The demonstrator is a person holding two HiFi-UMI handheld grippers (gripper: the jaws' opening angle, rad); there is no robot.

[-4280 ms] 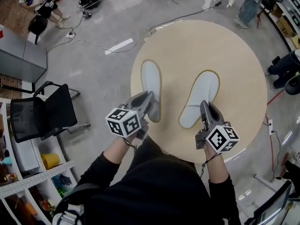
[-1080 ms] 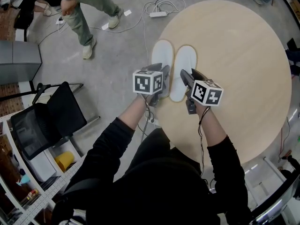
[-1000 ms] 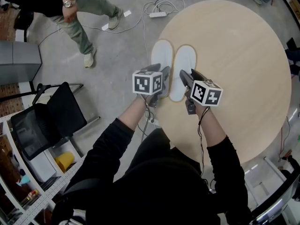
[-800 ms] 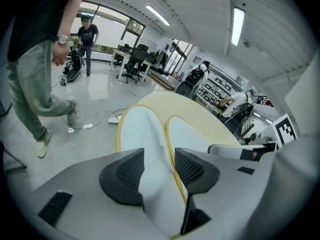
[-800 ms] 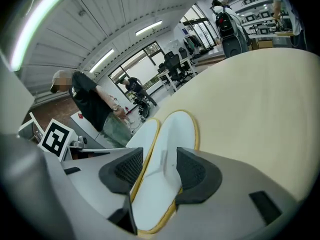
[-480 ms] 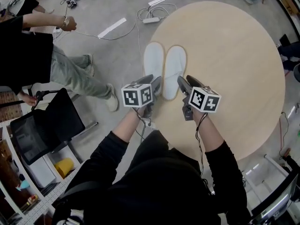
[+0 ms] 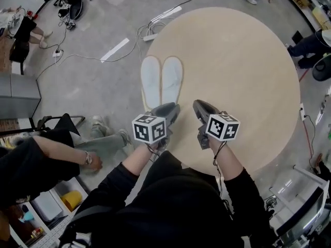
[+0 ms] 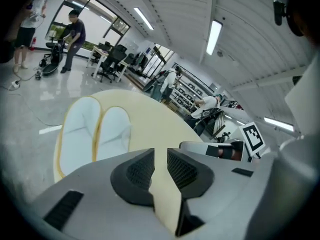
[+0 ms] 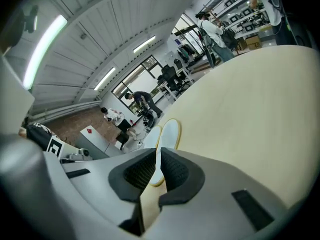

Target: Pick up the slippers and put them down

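Near the table's (image 7: 243,61) left edge, the slippers (image 7: 171,79) lie side by side, touching. They look light, soft and floppy, so a pinch at the heel rim should hold. Left gripper (image 7: 172,109) and right gripper (image 7: 199,106) have just been closing on nothing: left gap narrow, right a bare slit. From overhead, the left gripper partly hides the heels.

The slippers (image 7: 170,79) lie side by side, touching, on the table (image 7: 243,61) near its left edge.
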